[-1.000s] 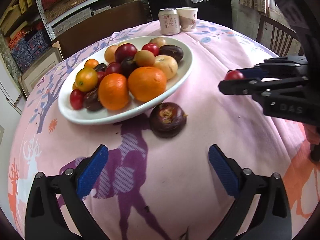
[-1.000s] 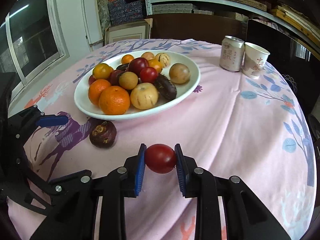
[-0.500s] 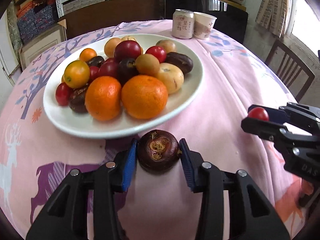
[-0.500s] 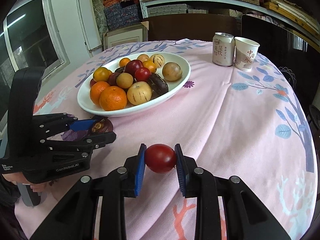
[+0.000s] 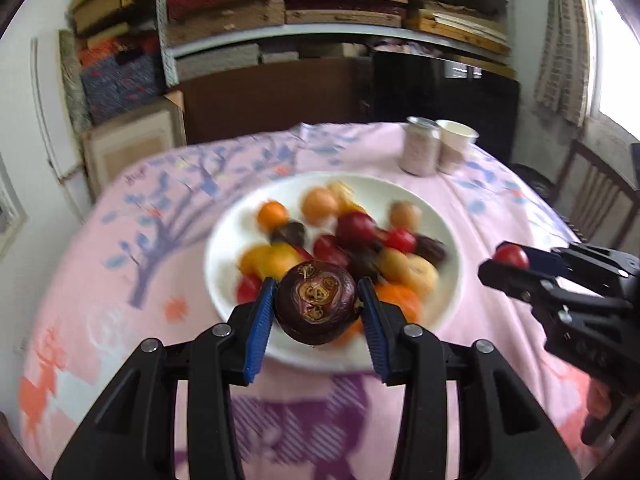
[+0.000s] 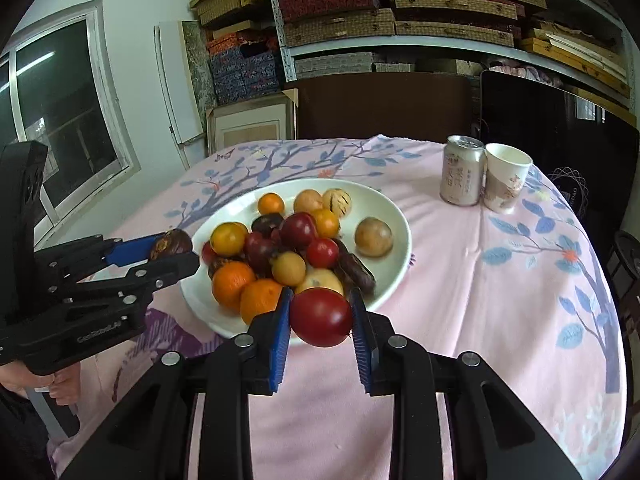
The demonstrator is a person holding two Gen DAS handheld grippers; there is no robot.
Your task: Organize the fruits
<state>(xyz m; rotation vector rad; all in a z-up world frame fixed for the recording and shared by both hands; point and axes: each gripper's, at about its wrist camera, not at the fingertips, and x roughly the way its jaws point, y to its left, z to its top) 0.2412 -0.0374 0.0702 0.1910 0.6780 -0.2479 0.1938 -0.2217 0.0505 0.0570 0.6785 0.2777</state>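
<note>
My left gripper (image 5: 316, 312) is shut on a dark purple mangosteen (image 5: 316, 302) and holds it in the air in front of the near rim of the white plate (image 5: 448, 216). The plate holds several oranges, red fruits and dark fruits; this view is blurred. My right gripper (image 6: 320, 320) is shut on a red tomato (image 6: 320, 316), raised in front of the plate's near rim (image 6: 396, 216). The left gripper (image 6: 172, 248) with the mangosteen (image 6: 170, 243) shows at the plate's left. The right gripper (image 5: 508, 262) with the tomato (image 5: 510, 256) shows right of the plate.
A drink can (image 6: 460, 176) and a paper cup (image 6: 506, 178) stand together at the table's far right. The round table has a pink printed cloth (image 6: 500, 280). A wooden chair (image 5: 596, 204) stands at the right. Shelves with boxes (image 6: 360, 8) line the back wall.
My left gripper closed on the mangosteen and lifted it off the cloth toward the plate. My right gripper has risen and moved toward the plate with the tomato.
</note>
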